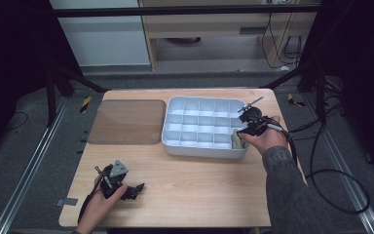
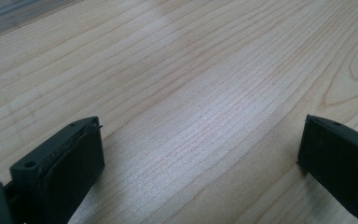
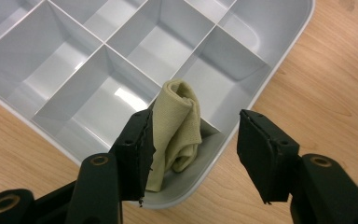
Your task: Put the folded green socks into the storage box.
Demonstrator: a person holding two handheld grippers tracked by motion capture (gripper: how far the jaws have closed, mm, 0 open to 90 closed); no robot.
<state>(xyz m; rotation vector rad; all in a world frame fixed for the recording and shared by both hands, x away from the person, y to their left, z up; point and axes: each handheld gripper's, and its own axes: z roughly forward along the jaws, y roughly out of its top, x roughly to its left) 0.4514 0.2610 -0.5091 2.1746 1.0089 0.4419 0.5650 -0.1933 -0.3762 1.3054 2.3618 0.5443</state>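
Observation:
A folded beige cloth stands in a corner compartment of the white divided tray. In the high view that cloth is in the near right corner of the tray. My right gripper hovers just above it, open, its jaws standing either side of the cloth without pressing on it. The same right gripper sits at the tray's near right corner, held by a hand in a grey sleeve. My left gripper is open over bare wood. It rests low at the near left of the table.
A brownish translucent sheet lies flat to the left of the tray. The tray's other compartments look empty. The wooden table has bare room between the two hands. Cables trail off the right side.

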